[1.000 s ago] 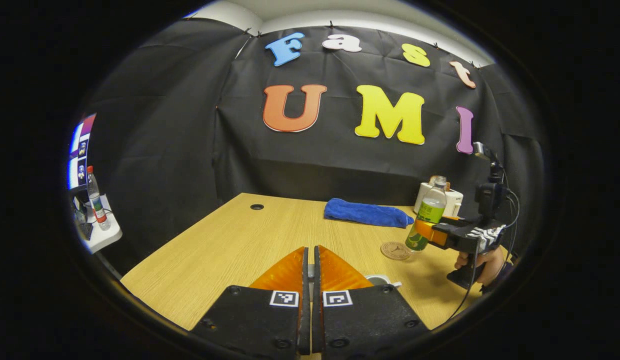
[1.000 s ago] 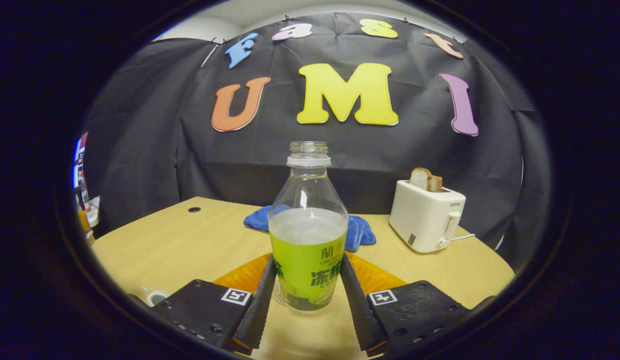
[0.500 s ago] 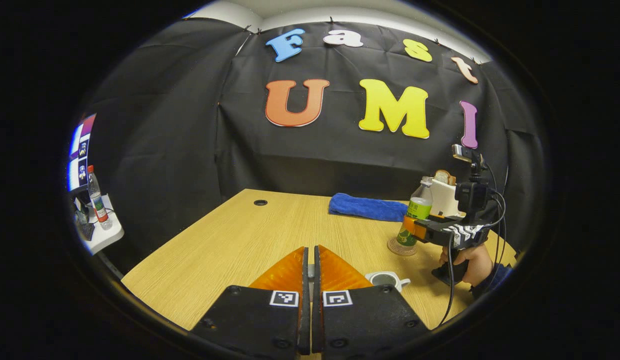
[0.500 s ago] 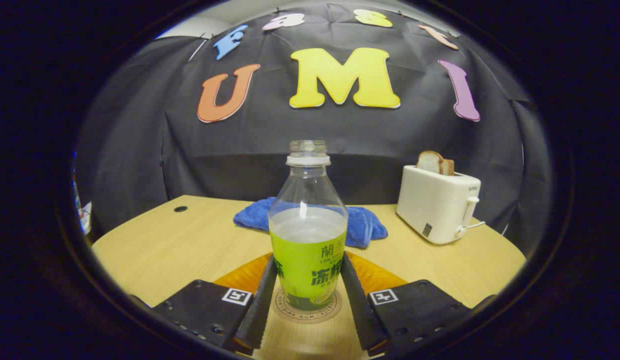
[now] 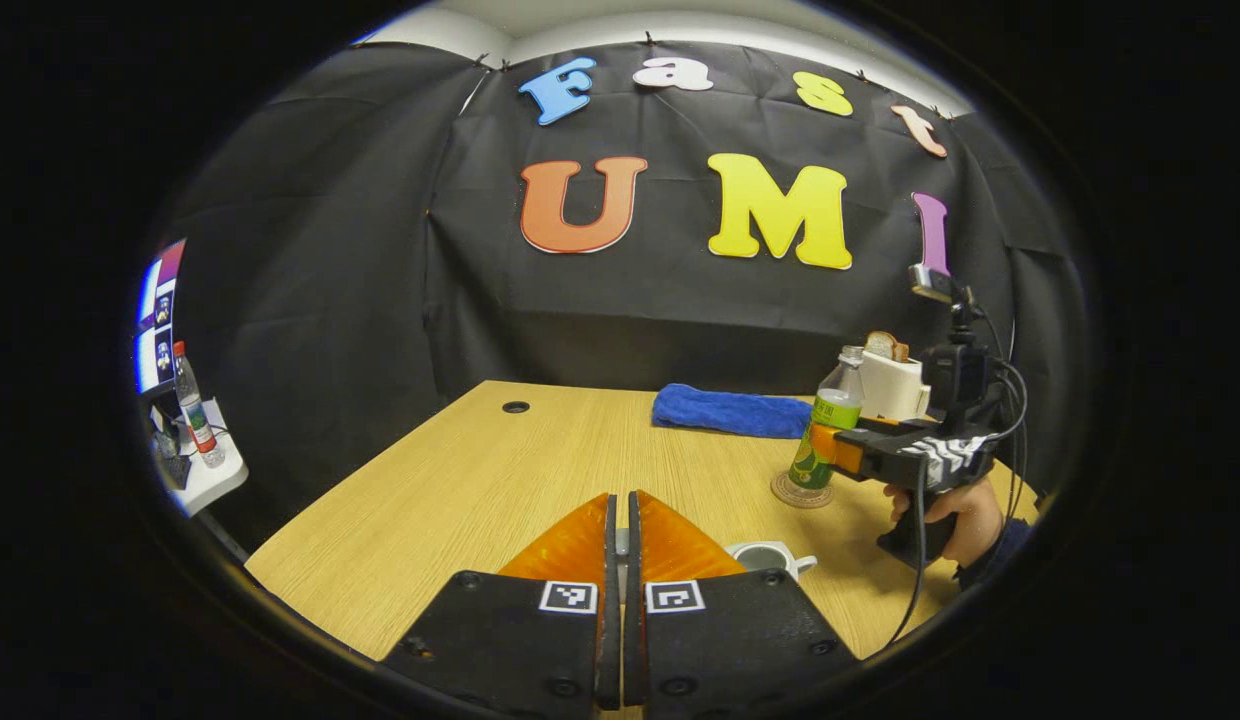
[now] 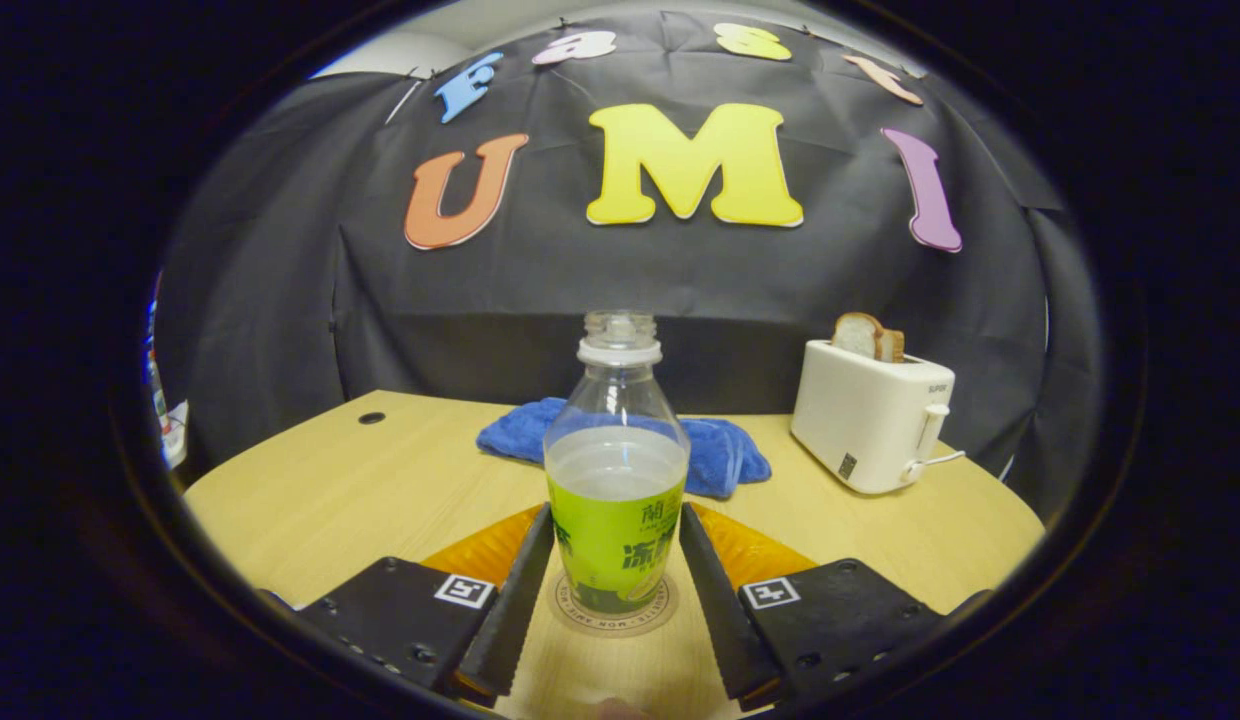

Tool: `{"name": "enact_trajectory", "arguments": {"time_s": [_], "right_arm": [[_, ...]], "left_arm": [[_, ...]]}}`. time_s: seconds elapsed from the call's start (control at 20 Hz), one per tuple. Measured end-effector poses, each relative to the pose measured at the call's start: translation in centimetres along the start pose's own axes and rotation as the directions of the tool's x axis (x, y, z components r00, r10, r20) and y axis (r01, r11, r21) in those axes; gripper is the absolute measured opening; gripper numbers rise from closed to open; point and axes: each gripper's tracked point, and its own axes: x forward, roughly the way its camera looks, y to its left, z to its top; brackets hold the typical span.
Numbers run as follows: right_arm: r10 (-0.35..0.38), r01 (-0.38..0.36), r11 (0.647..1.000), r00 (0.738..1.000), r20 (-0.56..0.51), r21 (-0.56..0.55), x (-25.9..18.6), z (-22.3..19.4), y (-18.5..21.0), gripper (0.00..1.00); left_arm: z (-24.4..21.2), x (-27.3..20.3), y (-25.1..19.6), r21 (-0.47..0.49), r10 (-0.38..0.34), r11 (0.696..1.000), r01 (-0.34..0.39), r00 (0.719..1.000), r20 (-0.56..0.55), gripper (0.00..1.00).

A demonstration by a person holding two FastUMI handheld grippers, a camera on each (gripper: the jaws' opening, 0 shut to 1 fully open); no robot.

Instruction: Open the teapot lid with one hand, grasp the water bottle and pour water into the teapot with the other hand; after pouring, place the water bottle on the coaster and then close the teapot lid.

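Note:
The clear water bottle with a green label stands capless and upright on the round coaster. My right gripper has a finger lying against each side of the label. In the left gripper view the same bottle and coaster are at the right, with the right gripper held by a hand. The small white teapot sits open-topped just right of my left gripper, whose fingers are pressed together. The lid is hidden from me.
A white toaster with bread stands at the back right of the wooden table. A blue towel lies behind the bottle. A cable hole is at the far left. A side shelf stands off the table's left.
The right gripper lowered the bottle onto the coaster and set it upright. The bottle now sits slightly farther out along the fingers. The left gripper has barely moved.

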Motion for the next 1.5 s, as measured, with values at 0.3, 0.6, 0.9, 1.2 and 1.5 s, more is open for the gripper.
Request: {"name": "enact_trajectory", "arguments": {"time_s": [0.3,0.6,0.9,1.2,1.5], "right_arm": [[0.042,-0.042,0.999,0.998,0.05,0.003,-4.7,1.2,-1.2,0.87],[0.07,-0.066,0.997,0.992,0.106,-0.047,-9.2,1.1,-3.5,0.95],[0.09,-0.08,0.994,0.984,0.151,-0.073,-12.3,0.5,-5.0,0.95],[0.098,-0.088,0.994,0.981,0.168,-0.063,-14.3,-0.4,-6.1,0.95],[0.12,-0.114,0.992,0.984,0.133,-0.047,-14.3,-2.5,-7.1,0.95]], "left_arm": [[0.3,0.8,-2.7,-0.016,-0.042,0.999,0.043,0.999,0.032,0.04],[-0.9,3.0,-4.9,-0.065,-0.074,0.995,0.078,0.996,0.056,0.04],[-2.1,5.8,-7.0,-0.105,-0.127,0.985,0.135,0.989,0.078,0.04],[-3.4,6.4,-9.0,-0.052,-0.187,0.98,0.194,0.977,0.105,0.04],[-3.9,5.8,-9.8,0.015,-0.175,0.985,0.175,0.978,0.113,0.04]]}}
